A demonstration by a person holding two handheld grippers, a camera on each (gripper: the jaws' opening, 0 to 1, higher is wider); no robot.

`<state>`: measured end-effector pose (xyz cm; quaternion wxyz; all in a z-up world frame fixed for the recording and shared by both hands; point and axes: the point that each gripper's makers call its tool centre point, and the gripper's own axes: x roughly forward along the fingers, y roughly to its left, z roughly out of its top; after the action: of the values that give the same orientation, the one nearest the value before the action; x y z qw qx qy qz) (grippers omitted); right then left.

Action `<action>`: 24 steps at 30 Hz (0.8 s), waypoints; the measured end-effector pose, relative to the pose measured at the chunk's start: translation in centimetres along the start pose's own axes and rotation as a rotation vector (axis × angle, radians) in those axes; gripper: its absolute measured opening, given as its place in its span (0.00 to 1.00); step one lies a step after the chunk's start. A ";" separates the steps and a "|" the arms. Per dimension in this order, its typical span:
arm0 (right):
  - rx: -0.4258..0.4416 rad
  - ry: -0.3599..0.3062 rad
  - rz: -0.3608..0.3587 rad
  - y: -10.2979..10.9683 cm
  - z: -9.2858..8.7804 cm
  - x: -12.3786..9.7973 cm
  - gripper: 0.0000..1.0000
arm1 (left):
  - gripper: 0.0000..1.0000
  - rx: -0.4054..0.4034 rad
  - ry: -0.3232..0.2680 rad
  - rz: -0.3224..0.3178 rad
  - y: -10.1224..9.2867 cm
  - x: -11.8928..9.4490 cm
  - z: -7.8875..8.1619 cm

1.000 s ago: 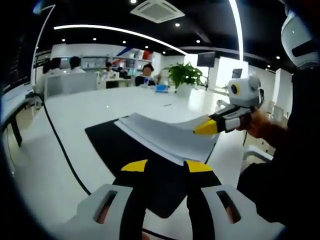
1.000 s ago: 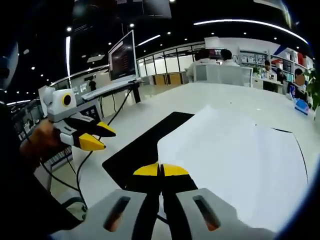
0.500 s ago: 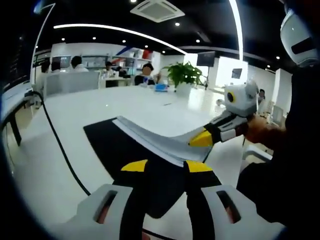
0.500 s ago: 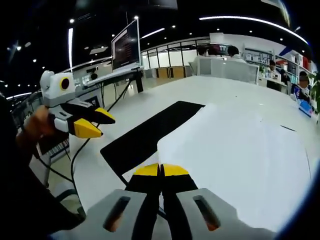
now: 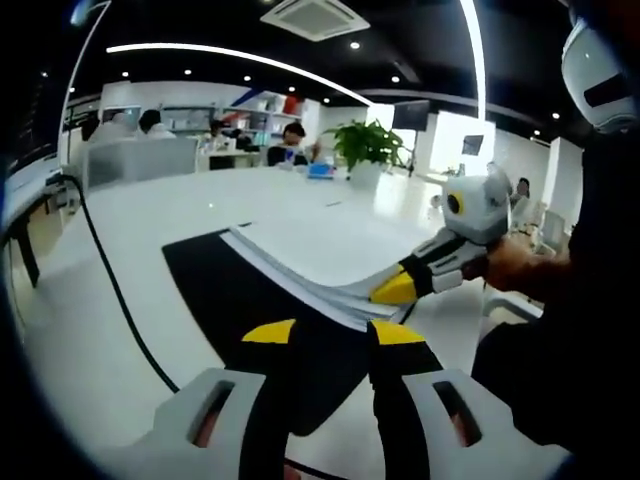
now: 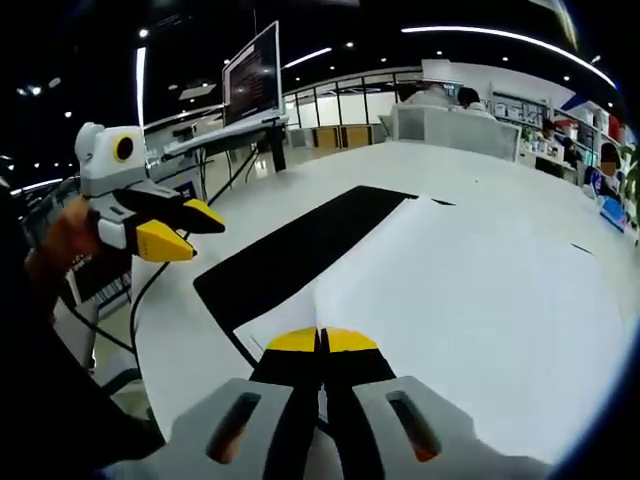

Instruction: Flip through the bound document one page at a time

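The left gripper (image 6: 160, 228) hovers beside the counter (image 6: 440, 180), fingers spread and empty. The bound document (image 6: 470, 300) lies open on a black mat (image 6: 290, 255); the right gripper (image 6: 320, 342), fingers pressed together, pinches a page's corner. One page is mid-flip; I judge more remain.

An open-plan office has a black ceiling (image 5: 200, 20) with small spotlights, curved light strips (image 5: 230, 62) and a square vent (image 5: 313, 17). A wide white worktop (image 5: 150, 215) carries a black mat (image 5: 230, 290), with a cable (image 5: 110, 275) running along its edge and a potted plant (image 5: 365, 150) at its far end. In the right gripper view a monitor (image 6: 252, 80) stands on a side desk before glass partitions (image 6: 340, 90), and seated people (image 5: 150, 122) work behind low grey screens.
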<state>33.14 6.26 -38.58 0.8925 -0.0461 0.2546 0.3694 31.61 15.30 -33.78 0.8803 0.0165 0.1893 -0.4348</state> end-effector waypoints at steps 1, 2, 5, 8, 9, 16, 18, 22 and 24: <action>-0.003 0.002 -0.001 0.0 -0.1 0.0 0.02 | 0.29 -0.001 -0.001 0.000 0.0 0.0 0.0; -0.006 0.002 -0.001 0.1 -0.1 0.1 0.02 | 0.29 -0.004 -0.001 0.000 0.0 0.0 0.0; -0.016 0.002 -0.006 0.0 -0.2 0.1 0.02 | 0.29 -0.006 0.005 0.002 0.1 0.0 -0.2; -0.002 -0.002 -0.008 0.0 -0.4 0.2 0.02 | 0.29 -0.009 0.012 0.003 0.1 0.1 -0.3; 0.002 -0.003 -0.008 -0.1 -0.5 0.2 0.02 | 0.29 -0.010 0.014 0.003 0.1 0.2 -0.4; -0.002 -0.009 -0.007 -0.1 -0.5 0.2 0.02 | 0.29 -0.008 0.020 -0.008 -0.4 0.7 -0.3; -0.006 -0.010 -0.006 -0.1 -0.5 0.1 0.02 | 0.29 -0.007 0.019 -0.008 -0.5 0.8 -0.3; -0.014 -0.012 -0.009 -0.2 -0.5 0.1 0.02 | 0.29 -0.010 0.020 -0.010 -0.6 1.0 -0.4; -0.021 -0.017 -0.012 -0.2 -0.5 0.2 0.02 | 0.29 -0.010 0.024 -0.012 -0.7 1.1 -0.5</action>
<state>33.14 6.09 -39.14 0.8962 -0.0540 0.2427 0.3673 31.55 14.11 -34.50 0.8755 0.0160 0.2020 -0.4386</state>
